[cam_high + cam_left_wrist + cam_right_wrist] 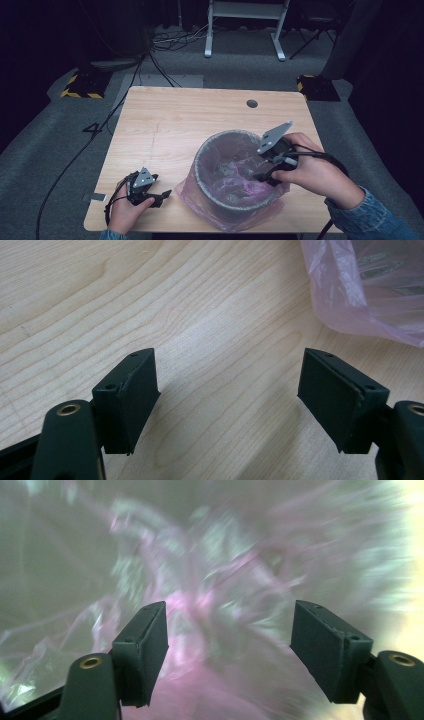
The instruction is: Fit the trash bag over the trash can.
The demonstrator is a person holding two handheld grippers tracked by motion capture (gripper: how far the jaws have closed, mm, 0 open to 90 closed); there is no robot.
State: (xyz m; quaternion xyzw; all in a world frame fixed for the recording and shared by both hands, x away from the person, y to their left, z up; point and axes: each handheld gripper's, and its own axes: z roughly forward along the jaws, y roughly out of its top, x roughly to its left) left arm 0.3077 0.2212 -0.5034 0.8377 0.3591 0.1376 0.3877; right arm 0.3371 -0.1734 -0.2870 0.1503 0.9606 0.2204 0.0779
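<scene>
Right hand-held gripper (pixel 227 645) gapes over blurred pink liner (pixel 210 580).

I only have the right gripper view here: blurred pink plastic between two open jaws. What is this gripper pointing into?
Observer: The high view shows the right gripper at the near right rim of a grey bin lined with a pink bag.
Operator: Where is the other gripper?
Observer: The left gripper is low over the wooden table, left of the bin.
Operator: Holding anything?
Observer: No, its jaws stand open over bare wood.
</scene>
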